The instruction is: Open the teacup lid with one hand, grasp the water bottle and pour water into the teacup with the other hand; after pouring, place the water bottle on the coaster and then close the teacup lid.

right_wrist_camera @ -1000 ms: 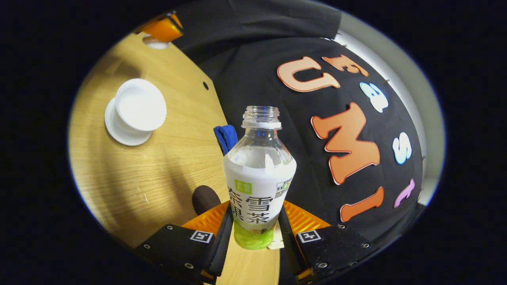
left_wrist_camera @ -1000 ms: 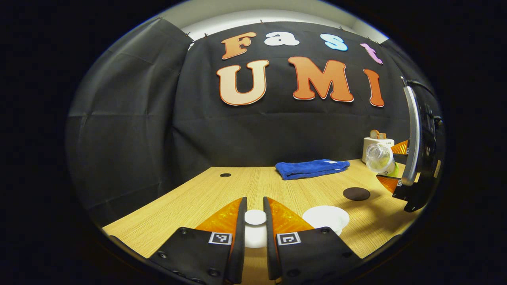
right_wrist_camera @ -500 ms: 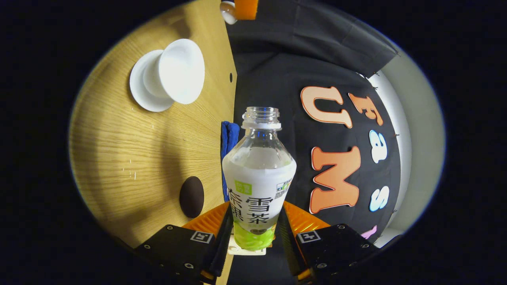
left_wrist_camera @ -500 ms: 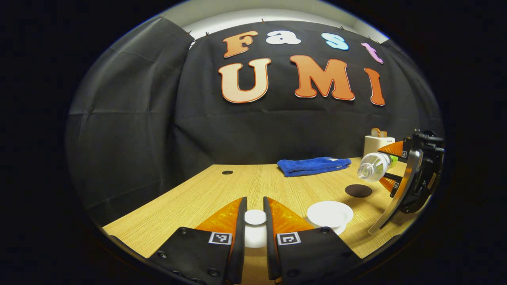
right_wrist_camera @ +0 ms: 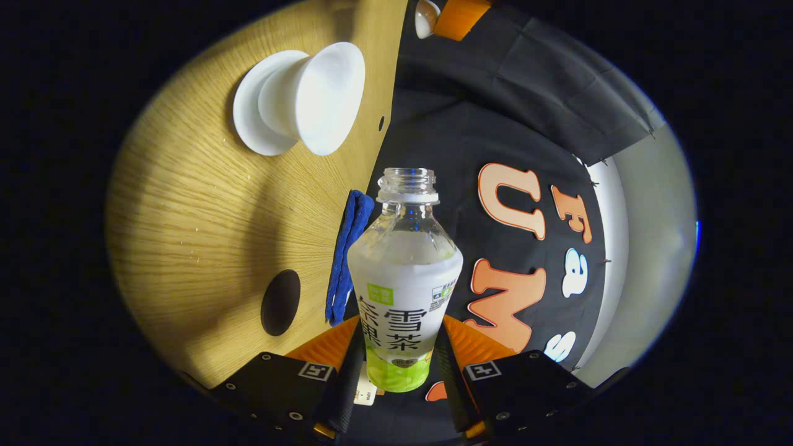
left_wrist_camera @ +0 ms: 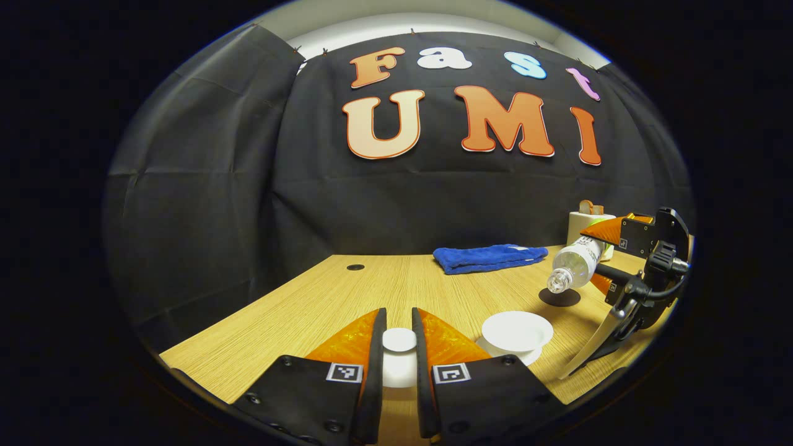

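Right tongs (right_wrist_camera: 396, 365) clamp the water bottle (right_wrist_camera: 404, 279), tipped mouth-down toward the open teacup (left_wrist_camera: 517, 331) on the worktop (left_wrist_camera: 347, 297). Left tongs (left_wrist_camera: 399, 347) pinch the lid (left_wrist_camera: 399, 339) aside, clearing the cup. Water flow not discernible. Coaster (left_wrist_camera: 559, 297) waits near.

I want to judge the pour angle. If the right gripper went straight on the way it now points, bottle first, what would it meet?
Probably the teacup. The right gripper tilts the water bottle mouth-down toward it, above the coaster. Depth is unclear; the line might strike the table just short.
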`<state>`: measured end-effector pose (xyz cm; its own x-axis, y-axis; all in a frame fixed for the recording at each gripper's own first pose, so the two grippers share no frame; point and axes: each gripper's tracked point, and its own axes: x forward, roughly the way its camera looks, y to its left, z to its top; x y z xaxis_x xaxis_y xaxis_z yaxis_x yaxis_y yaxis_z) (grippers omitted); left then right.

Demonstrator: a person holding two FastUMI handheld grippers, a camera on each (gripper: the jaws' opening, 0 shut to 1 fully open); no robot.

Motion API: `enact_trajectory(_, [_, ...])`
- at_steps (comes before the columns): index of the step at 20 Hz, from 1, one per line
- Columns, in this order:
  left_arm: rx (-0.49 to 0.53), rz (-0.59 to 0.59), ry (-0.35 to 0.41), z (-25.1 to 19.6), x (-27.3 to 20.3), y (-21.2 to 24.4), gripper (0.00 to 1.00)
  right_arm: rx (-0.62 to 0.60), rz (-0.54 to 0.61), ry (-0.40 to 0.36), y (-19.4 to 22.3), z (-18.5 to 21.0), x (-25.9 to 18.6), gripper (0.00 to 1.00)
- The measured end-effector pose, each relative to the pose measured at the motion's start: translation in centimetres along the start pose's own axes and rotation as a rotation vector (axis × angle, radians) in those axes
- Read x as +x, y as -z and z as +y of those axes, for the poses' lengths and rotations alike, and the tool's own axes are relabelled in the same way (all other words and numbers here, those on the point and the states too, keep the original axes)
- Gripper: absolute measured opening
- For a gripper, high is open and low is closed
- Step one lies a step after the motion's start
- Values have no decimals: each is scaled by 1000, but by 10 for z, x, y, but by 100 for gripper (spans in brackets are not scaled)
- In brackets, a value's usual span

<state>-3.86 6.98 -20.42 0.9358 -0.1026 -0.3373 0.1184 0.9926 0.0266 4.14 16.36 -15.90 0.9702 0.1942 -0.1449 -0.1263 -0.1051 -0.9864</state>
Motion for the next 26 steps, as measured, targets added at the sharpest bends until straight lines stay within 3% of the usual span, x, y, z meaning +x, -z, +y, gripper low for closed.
enact_trajectory(26, [4, -16, -3, 23, -13, -6, 27, -243, -115, 110, -9, -53, 12, 63])
